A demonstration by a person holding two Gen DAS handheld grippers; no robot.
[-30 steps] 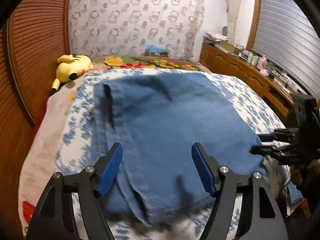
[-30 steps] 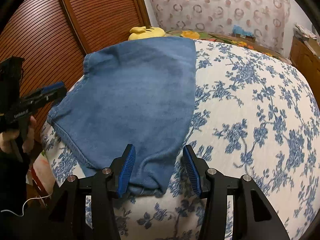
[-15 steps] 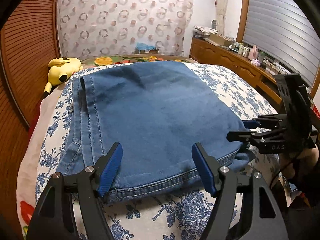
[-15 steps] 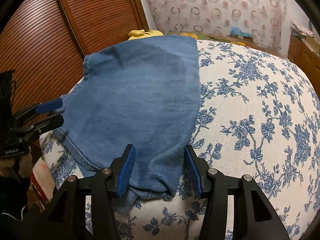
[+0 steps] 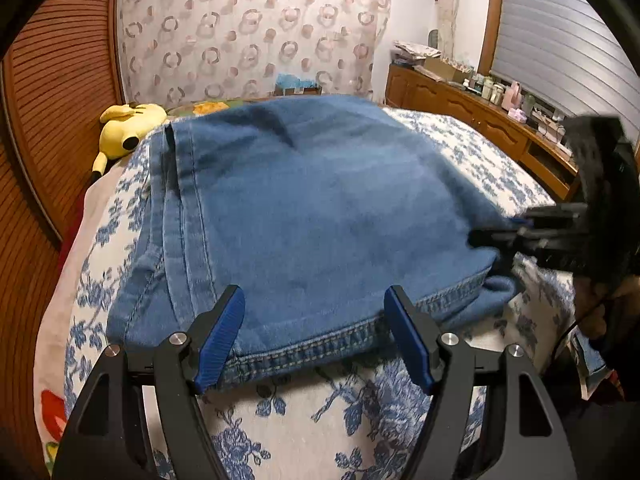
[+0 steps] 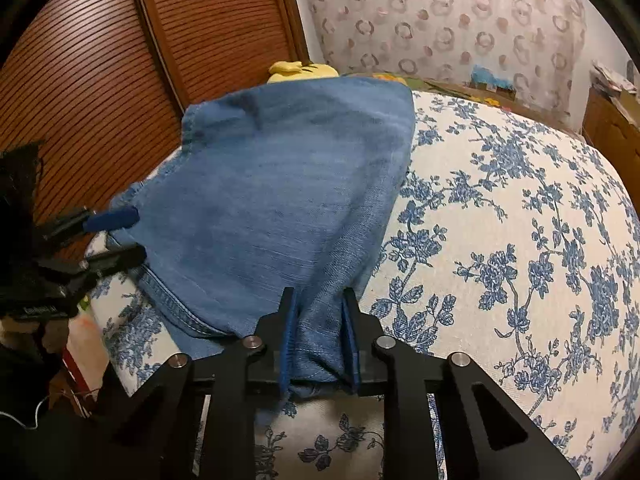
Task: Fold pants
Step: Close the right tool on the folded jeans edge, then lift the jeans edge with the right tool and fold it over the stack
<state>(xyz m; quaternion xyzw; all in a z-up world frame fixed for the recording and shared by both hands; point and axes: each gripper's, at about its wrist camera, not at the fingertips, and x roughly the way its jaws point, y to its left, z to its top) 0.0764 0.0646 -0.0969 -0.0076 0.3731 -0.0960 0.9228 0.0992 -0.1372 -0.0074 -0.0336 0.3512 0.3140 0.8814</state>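
Bed cover (image 5: 472, 148), cream with blue floral print, spread over the whole mattress; second sheet (image 5: 52, 320) with red motif showing at its left edge. Yellow plush toy (image 5: 128, 128), black-tipped ears, lying at the far left corner of the bed beside the slatted wooden doors (image 6: 100, 60). Sheer curtain (image 5: 248, 28) with ring pattern across the far wall. Low wooden cabinet (image 5: 472, 108) along the right wall, carrying papers, a box and small items, possibly bottles (image 5: 492, 90). Grey slatted blind (image 5: 560, 36) above it
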